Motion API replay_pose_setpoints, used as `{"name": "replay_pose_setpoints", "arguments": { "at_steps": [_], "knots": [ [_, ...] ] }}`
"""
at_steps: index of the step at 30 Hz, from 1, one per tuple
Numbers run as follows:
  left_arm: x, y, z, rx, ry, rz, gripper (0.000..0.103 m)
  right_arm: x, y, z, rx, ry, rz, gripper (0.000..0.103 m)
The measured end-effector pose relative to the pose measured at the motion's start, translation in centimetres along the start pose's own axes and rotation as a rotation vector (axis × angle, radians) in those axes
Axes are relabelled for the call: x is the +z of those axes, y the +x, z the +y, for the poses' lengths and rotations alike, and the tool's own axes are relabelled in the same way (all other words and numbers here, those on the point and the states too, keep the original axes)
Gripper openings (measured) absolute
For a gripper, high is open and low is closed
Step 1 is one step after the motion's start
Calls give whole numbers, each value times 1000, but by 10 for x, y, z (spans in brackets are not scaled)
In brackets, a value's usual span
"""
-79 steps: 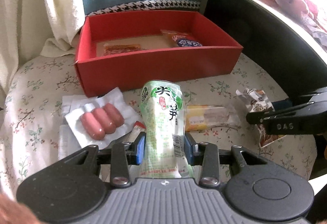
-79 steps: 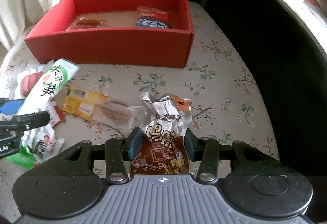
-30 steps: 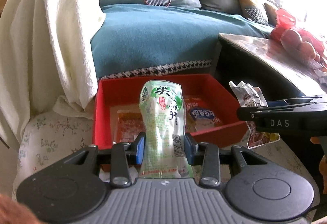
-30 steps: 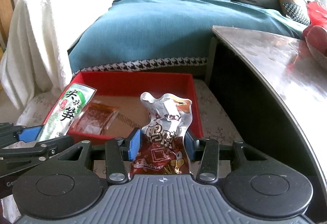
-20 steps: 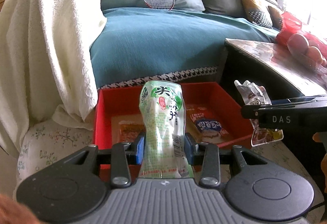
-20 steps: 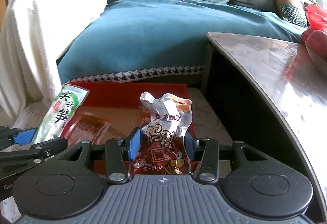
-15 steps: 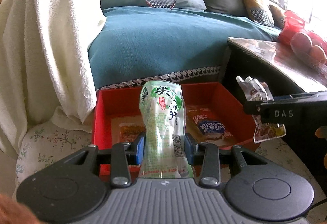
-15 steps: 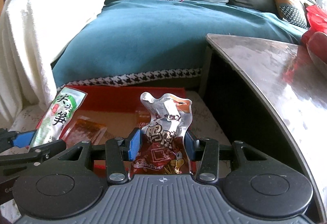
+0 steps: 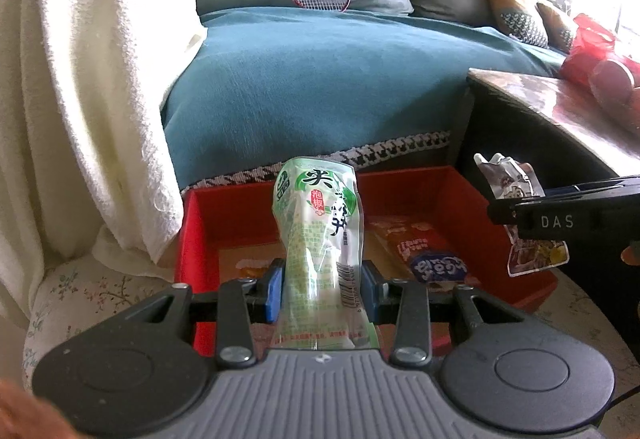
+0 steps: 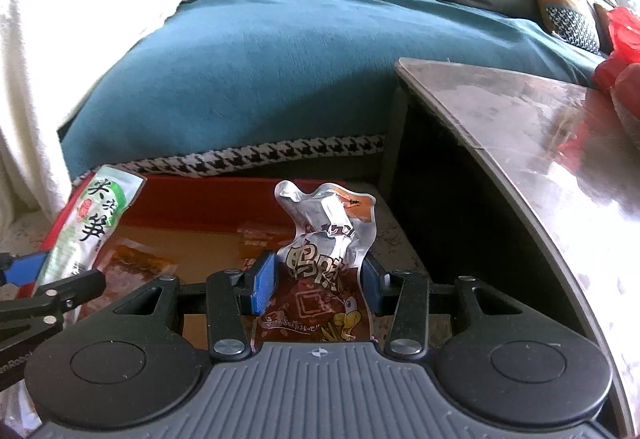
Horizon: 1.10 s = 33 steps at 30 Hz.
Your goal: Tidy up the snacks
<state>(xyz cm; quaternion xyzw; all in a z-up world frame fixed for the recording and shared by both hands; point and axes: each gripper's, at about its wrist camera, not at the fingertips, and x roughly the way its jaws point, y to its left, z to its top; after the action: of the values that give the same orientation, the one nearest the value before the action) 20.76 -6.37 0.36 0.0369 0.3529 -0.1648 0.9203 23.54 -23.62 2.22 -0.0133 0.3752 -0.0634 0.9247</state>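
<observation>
Dark table (image 10: 520, 127) flanks the red box (image 9: 196, 239); blue-label packet (image 9: 438, 266) lies inside.

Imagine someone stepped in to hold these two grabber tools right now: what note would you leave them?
Left gripper: jaws shut on the green packet, held upright over the near part of the red box.
Right gripper: jaws shut on the foil packet, also up at the box.
Already in the box: an orange packet on the left and a red-and-blue packet on the right.
Left to do: lower both held packets into the box and let go. Any snacks outside the box are not in view now.
</observation>
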Motion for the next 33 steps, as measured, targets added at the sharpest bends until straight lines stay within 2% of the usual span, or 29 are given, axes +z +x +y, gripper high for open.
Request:
{"name": "replay_pose_setpoints", "arguments": {
  "at_steps": [10,19,28,33],
  "knots": [
    [1,29,1,13,1,42,33,1,34,5,-3,-27,58,53],
    [2,39,2,30,8,44,33,3,40,13,-5,-60,46,53],
    [-2,43,3,38,22,61,33,-9,61,20,29,-78,153,54],
    [-1,42,1,44,33,63,34,-8,56,23,32,-81,130,64]
  ]
}}
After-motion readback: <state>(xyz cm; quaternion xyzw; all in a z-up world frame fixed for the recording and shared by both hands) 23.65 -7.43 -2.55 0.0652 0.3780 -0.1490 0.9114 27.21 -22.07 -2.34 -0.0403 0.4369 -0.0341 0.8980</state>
